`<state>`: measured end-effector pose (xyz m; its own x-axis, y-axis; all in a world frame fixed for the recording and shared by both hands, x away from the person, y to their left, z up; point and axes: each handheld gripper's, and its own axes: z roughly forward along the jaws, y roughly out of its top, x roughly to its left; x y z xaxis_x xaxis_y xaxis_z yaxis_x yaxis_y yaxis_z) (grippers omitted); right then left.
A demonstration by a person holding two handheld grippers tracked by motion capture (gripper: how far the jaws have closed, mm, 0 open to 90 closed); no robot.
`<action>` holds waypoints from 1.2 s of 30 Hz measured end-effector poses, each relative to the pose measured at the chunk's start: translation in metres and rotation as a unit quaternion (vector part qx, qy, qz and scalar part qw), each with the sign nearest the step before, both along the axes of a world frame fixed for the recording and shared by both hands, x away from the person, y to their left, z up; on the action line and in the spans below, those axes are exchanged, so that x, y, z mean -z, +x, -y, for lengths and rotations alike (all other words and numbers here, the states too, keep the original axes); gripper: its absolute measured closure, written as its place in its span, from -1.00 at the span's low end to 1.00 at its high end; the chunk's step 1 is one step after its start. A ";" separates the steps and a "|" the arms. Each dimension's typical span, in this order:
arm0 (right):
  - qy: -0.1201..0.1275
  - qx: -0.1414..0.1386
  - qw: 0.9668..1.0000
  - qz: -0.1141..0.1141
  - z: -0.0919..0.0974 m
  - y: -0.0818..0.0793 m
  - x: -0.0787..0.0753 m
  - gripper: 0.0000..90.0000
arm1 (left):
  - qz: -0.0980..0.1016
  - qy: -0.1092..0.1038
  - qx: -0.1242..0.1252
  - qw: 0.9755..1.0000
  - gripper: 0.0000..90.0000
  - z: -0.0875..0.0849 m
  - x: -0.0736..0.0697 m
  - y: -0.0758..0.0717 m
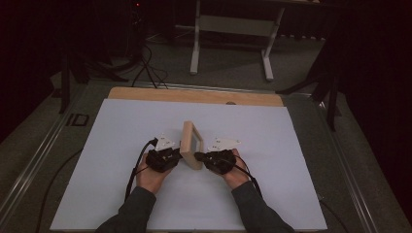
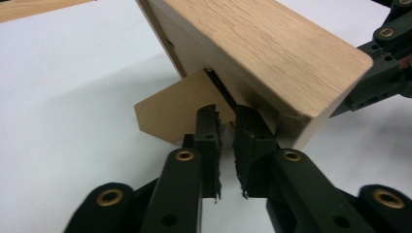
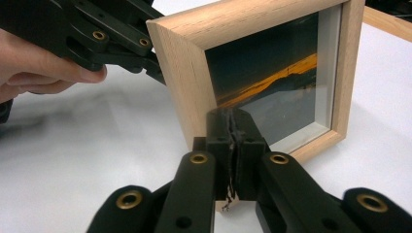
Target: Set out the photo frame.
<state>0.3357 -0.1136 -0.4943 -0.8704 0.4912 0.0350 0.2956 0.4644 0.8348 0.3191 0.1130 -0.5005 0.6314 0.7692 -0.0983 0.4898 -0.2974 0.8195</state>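
Observation:
A small light-wood picture frame (image 1: 192, 143) stands upright on the white sheet (image 1: 121, 194), edge-on to the high view. My left gripper (image 1: 179, 154) is at its back. In the left gripper view the jaws (image 2: 227, 114) stand a narrow gap apart, tips against the brown stand flap (image 2: 167, 109) under the frame (image 2: 272, 53), with nothing visibly between the pads. My right gripper (image 1: 198, 156) is at the glazed front. Its jaws (image 3: 233, 116) are pressed together at the frame's (image 3: 184, 82) lower corner, beside a dark picture with an orange streak (image 3: 277, 82).
A wooden board edge (image 1: 194, 95) runs along the back of the sheet. Beyond the table stand a white desk's legs (image 1: 196, 43) and loose cables (image 1: 150, 73) on the floor. Metal rails (image 1: 39, 155) border the table's sides.

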 end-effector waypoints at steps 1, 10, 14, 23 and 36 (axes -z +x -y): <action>0.000 -0.001 1.000 0.000 0.000 0.000 0.000 0.91 | 0.000 -0.002 -0.003 1.000 0.71 -0.001 0.000 0.000; 0.010 0.008 1.000 0.006 0.007 0.002 -0.004 0.56 | 0.001 -0.020 -0.036 0.999 0.24 -0.011 -0.005 0.000; 0.011 0.011 1.000 0.007 0.009 0.004 -0.006 0.42 | -0.004 -0.023 -0.042 0.999 0.14 -0.014 -0.007 0.000; 0.013 0.018 1.000 0.003 0.012 0.005 -0.006 0.29 | -0.007 -0.022 -0.057 0.998 0.00 -0.023 -0.009 -0.003; 0.019 0.029 0.999 0.003 0.018 0.007 -0.009 0.26 | -0.002 -0.059 -0.061 0.996 -0.03 -0.039 -0.024 -0.011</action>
<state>0.3429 -0.1317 -0.4851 -0.8408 0.5391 0.0490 0.3156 0.4146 0.8535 0.3077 0.1516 -0.4768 0.5331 0.8234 -0.1944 0.5201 -0.1377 0.8429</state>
